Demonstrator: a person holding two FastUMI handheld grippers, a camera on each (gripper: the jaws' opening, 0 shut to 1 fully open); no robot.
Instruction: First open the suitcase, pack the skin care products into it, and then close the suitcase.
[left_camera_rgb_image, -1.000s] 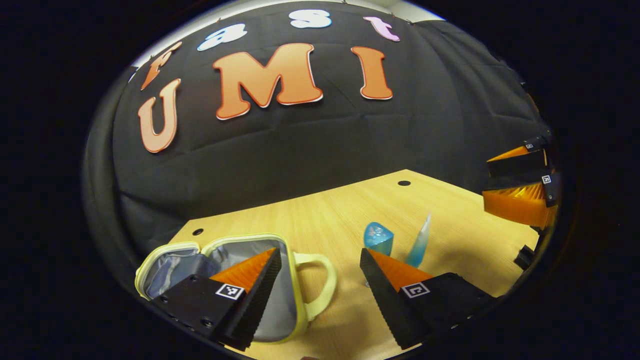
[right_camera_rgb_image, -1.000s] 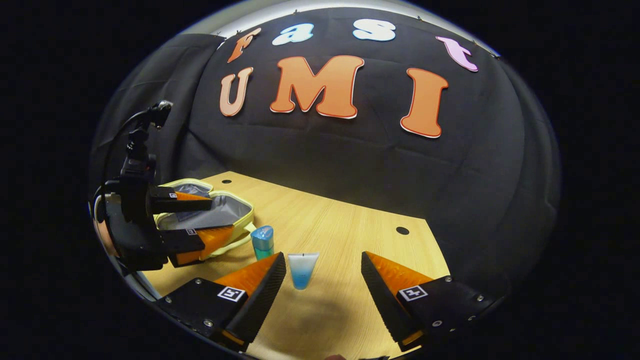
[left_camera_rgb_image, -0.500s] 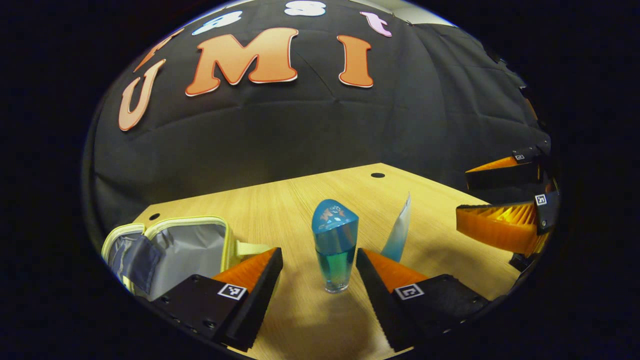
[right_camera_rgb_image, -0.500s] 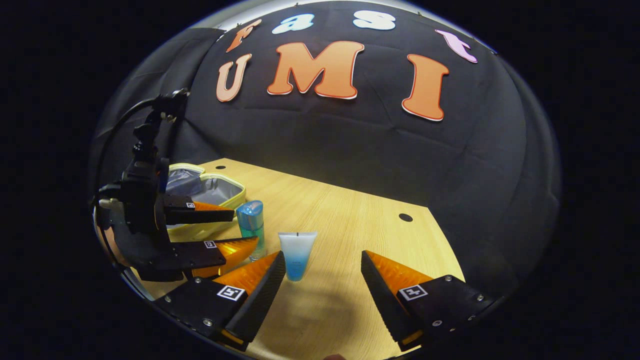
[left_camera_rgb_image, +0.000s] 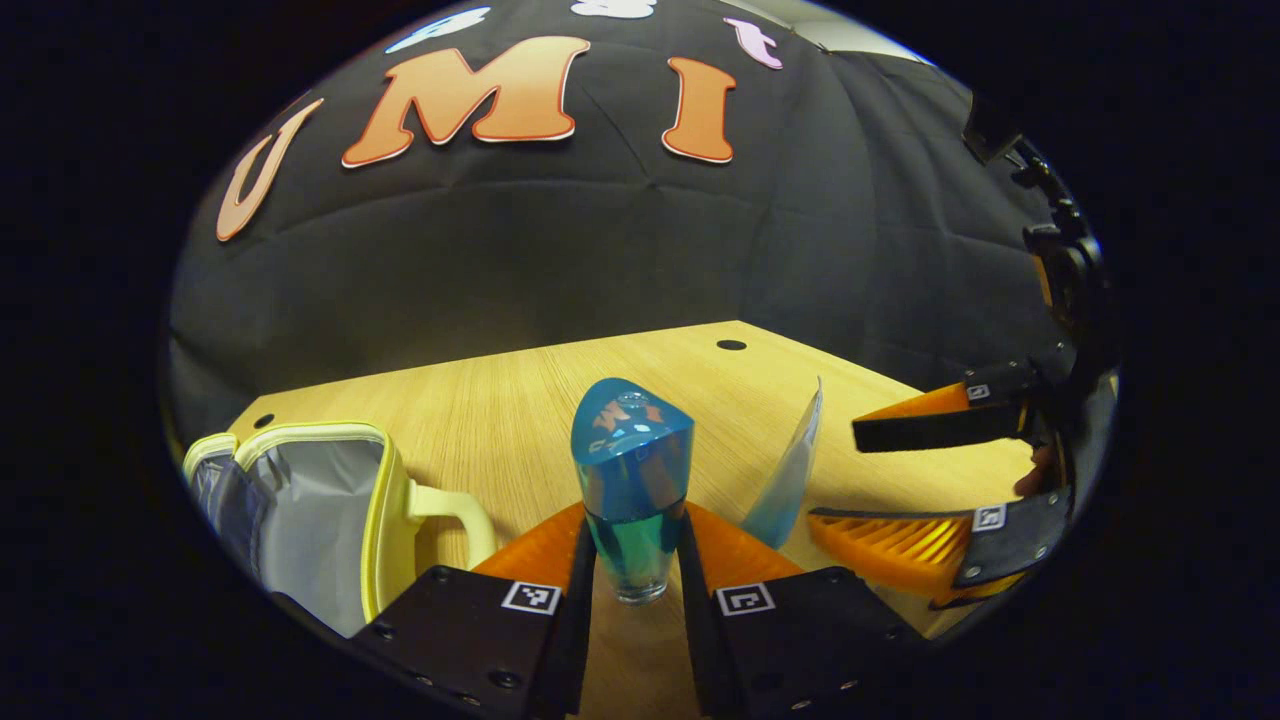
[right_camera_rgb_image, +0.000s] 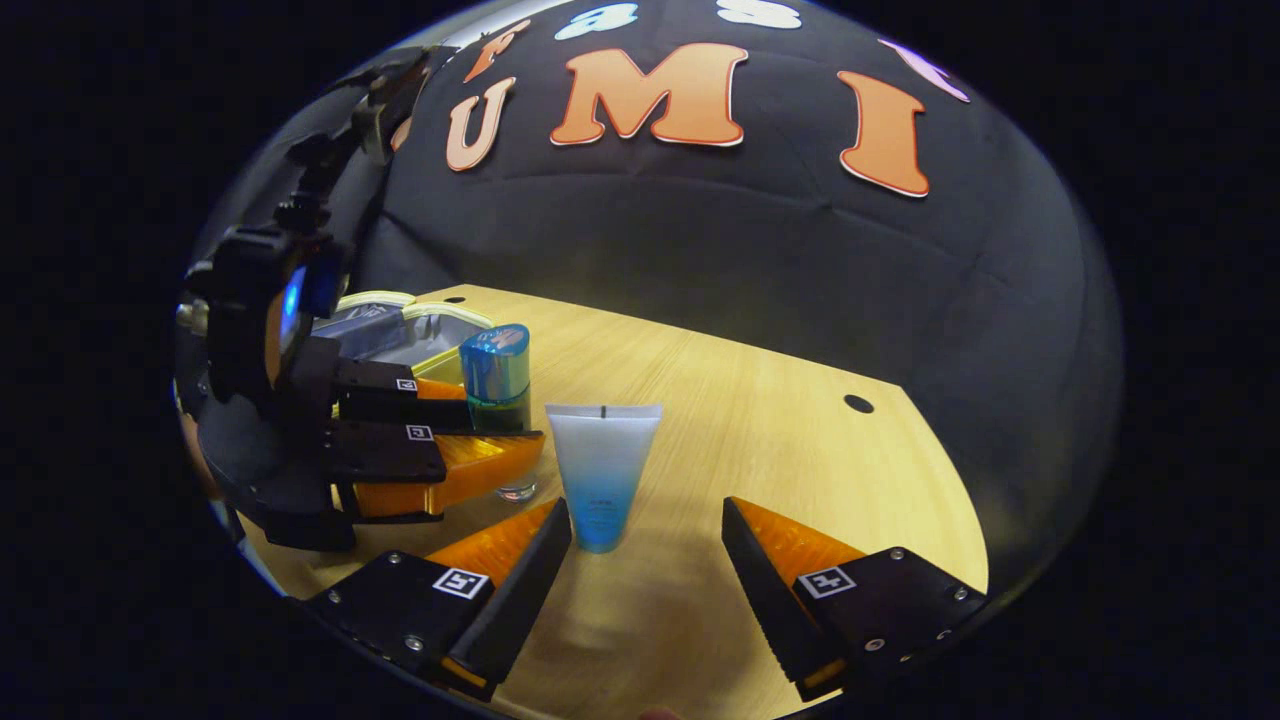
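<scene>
Bottle (left_camera_rgb_image: 632, 490) apparently squeezed by left hand-held gripper (left_camera_rgb_image: 633, 585), tube (right_camera_rgb_image: 602, 470) (upright) beside.

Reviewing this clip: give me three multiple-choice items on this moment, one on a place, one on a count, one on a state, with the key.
1. Where does the blue bottle stand?
A. inside the case
B. on the table, between the left gripper fingers
C. on top of the tube

2. How many skin care items stand on the table?
A. two
B. four
C. none

3. The yellow-trimmed case is:
A. zipped shut
B. open
C. upside down

Key: 1 B, both fingers flank the bottle. 2 A, the bottle and the tube. 3 B, its grey lining shows.
</scene>
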